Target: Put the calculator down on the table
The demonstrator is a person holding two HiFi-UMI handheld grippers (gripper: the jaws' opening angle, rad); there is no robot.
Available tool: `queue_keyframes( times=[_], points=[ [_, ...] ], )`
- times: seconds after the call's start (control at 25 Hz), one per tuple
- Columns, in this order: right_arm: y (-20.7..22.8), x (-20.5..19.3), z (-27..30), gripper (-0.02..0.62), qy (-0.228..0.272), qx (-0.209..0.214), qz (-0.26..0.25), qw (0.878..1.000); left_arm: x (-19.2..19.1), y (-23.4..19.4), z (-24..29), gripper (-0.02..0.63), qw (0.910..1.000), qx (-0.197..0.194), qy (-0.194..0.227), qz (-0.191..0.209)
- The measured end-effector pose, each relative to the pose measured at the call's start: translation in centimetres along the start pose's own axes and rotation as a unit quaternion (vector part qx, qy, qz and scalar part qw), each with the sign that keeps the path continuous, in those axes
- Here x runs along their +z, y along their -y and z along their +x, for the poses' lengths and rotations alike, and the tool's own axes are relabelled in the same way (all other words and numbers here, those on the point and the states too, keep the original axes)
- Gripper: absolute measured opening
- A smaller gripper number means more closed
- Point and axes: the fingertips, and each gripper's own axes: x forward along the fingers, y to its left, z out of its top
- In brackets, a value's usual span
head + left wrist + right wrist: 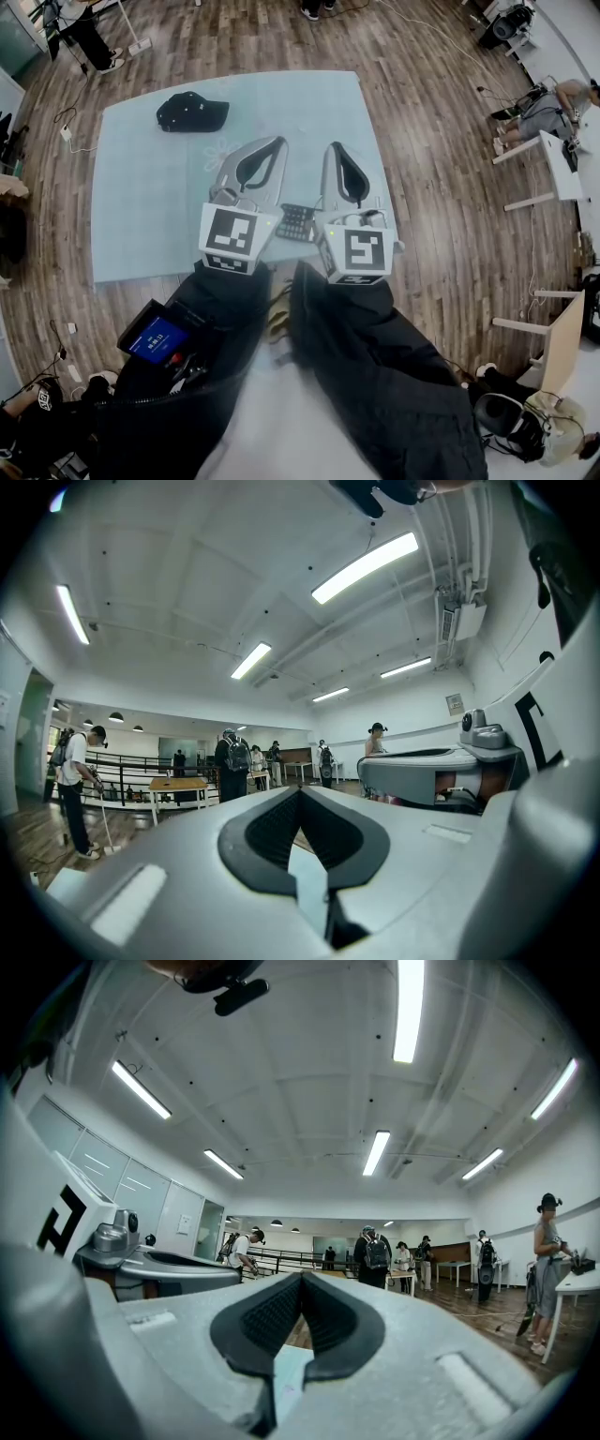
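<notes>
The calculator [297,222], dark with rows of keys, lies flat on the pale blue table cover [141,187] near its front edge. It sits between the bodies of my two grippers, and their marker cubes hide part of it. My left gripper [278,141] is held level above the cover with its jaws shut and nothing between them; in the left gripper view the tips [300,789] meet. Beside it, my right gripper [335,146] is also level and shut on nothing, its tips [302,1275] touching. Neither gripper touches the calculator.
A black cap [192,112] lies at the cover's far left. Wooden floor [441,187] surrounds the table. White tables [555,169] and people stand at the right and across the room. A device with a blue screen [156,338] hangs at the person's left side.
</notes>
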Motion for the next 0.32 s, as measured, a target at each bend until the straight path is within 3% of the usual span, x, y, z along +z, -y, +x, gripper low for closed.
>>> queue_keyframes(
  times=[0.32],
  points=[
    [-0.34,-0.31,-0.04,-0.006,0.002,0.000,0.002,1.000,-0.53,-0.21,-0.23,0.002,1.0000,0.000,-0.002,-0.001]
  ],
)
